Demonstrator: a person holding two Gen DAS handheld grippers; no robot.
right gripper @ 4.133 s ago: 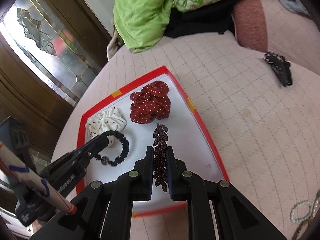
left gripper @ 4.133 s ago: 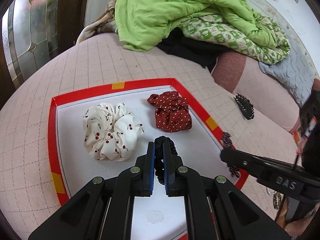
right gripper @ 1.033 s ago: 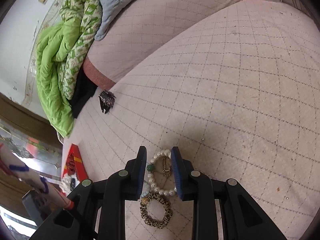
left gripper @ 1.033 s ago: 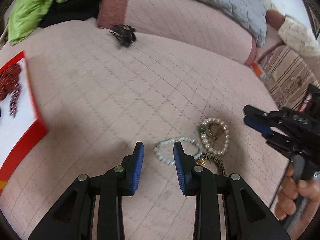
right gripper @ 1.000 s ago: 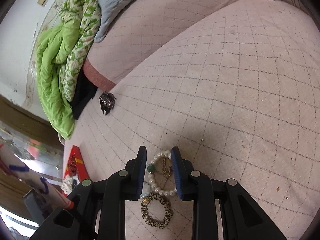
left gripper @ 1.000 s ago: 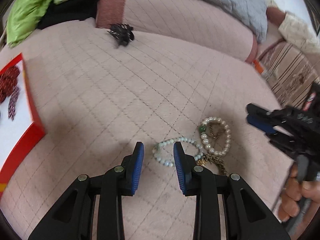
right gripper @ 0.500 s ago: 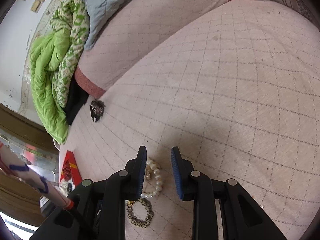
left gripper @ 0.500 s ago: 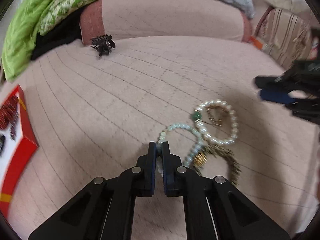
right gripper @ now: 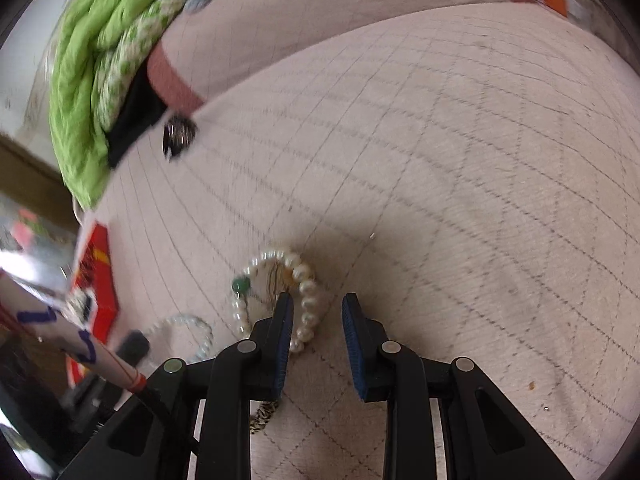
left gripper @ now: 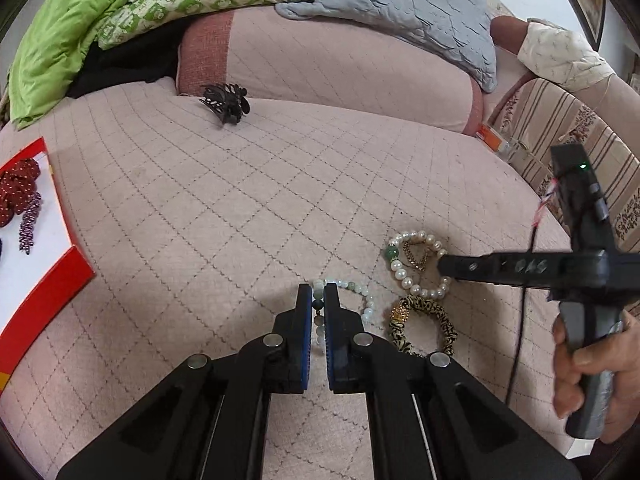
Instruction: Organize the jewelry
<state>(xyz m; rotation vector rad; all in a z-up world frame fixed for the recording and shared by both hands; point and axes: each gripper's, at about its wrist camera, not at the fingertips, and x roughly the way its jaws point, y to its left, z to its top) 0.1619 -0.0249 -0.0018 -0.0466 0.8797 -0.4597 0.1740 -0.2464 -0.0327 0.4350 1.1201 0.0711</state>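
My left gripper (left gripper: 318, 306) is shut on a pale bead bracelet (left gripper: 366, 300) that lies on the pink quilted bed cover. Just right of it are a pearl bracelet (left gripper: 416, 264) with one green bead and a leopard-print bracelet (left gripper: 426, 320). My right gripper (right gripper: 318, 304) is open and low over the pearl bracelet (right gripper: 306, 284); one side of the pearl ring sits between its fingers, close to the left one, and the pads do not press on it. In the left wrist view the right gripper (left gripper: 444, 268) reaches in from the right over the pearls.
A white tray with a red border (left gripper: 44, 288) lies at the left, holding a red scrunchie (left gripper: 16, 192) and a purple leaf clip (left gripper: 28, 224). A black claw clip (left gripper: 226, 102) rests near the pink bolster. Green and grey bedding is piled behind. A hand (left gripper: 588, 364) holds the right gripper's handle.
The left gripper's jaws went from open around the pale bead bracelet to shut on it. The right gripper rolled and sank closer to the pearl bracelet.
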